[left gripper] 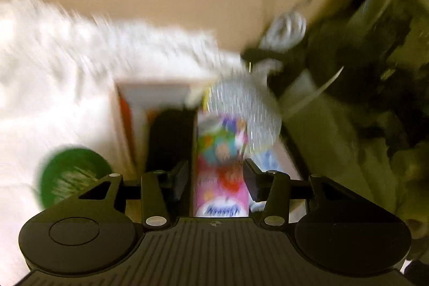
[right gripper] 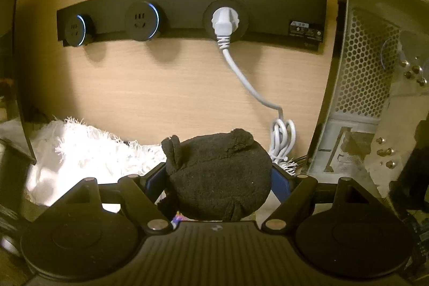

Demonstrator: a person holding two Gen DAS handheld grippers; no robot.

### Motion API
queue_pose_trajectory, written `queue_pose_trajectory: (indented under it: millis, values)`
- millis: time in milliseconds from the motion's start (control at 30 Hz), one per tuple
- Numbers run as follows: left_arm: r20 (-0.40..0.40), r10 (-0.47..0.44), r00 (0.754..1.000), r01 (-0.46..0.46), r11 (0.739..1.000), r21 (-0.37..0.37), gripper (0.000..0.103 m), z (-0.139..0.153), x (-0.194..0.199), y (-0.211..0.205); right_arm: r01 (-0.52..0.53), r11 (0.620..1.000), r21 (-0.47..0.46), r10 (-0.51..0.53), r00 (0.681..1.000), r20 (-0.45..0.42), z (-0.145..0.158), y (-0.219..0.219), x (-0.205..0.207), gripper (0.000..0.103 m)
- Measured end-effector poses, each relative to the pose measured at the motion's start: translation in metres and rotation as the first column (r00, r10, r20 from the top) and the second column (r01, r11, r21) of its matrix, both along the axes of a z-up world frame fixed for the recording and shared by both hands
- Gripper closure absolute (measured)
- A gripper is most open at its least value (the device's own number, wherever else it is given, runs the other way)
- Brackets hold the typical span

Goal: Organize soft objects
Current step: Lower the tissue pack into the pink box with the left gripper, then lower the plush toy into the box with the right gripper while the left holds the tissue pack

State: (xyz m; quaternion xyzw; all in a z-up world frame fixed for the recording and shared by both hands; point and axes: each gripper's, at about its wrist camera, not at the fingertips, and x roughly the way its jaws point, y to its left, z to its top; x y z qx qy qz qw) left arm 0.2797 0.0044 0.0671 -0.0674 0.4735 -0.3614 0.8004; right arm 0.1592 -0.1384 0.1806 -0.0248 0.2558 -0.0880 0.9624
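Though judging only from two views, reading the job as partway along: carrying one soft piece, reaching at a second, and finding no plain gathering place in view. Clamping the black soft toy (right gripper: 219, 165) in the right gripper (right gripper: 217, 176), with both blue-padded fingers (right gripper: 152, 176) pressing into its flanks and spread fairly wide around its bulk. Holding it up just right of the white fluffy cloth (right gripper: 91, 149), pointing gently downward at the wall behind that cloth, where a socket strip (right gripper: 187, 15) and a white plug (right gripper: 224, 20) are showing, with the coiled cable (right gripper: 281, 141) hanging past the cloth's right end. Tilting the left gripper (left gripper: 218, 165) steeply down on the near side of the cloth, straddling a colourful pink packet (left gripper: 221, 173) standing between the fingers (left gripper: 253, 178). Filling nearly the whole gap, yet blurring too much for telling whether the pads are pressing or merely flanking it. Also lying at the cloth's near edge: a silvery mesh ball (left gripper: 246, 114) touching the packet's far end, an orange-and-white box (left gripper: 144, 103) left of it, and a green cup (left gripper: 72, 173) further left. Leaving, probably, setting down the toy, securing the packet, and placing the mesh ball.
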Motion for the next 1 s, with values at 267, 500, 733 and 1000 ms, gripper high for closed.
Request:
queue_pose_trajectory:
  millis: [267, 500, 733, 1000]
  values:
    - [0.09, 0.069, 0.994, -0.07, 0.998, 0.007, 0.054, 0.028, -0.011, 0.035, 0.071, 0.951, 0.302, -0.016, 0.983, -0.183, -0.072, -0.025, 0.053, 0.024]
    - [0.134, 0.049, 0.99, -0.066, 0.99, 0.129, 0.054, 0.027, -0.025, 0.031, 0.064, 0.921, 0.385, 0.021, 0.977, -0.211, -0.099, -0.037, 0.049, 0.021]
    - [0.111, 0.057, 0.992, -0.067, 0.994, 0.085, 0.055, 0.029, -0.025, 0.038, 0.068, 0.934, 0.351, 0.008, 0.978, -0.209, -0.079, -0.041, 0.029, 0.019]
    - [0.119, 0.256, 0.959, -0.251, 0.967, -0.051, 0.055, 0.057, -0.029, 0.11, -0.085, 0.996, 0.016, 0.086, 0.993, -0.085, -0.044, 0.021, -0.018, 0.019]
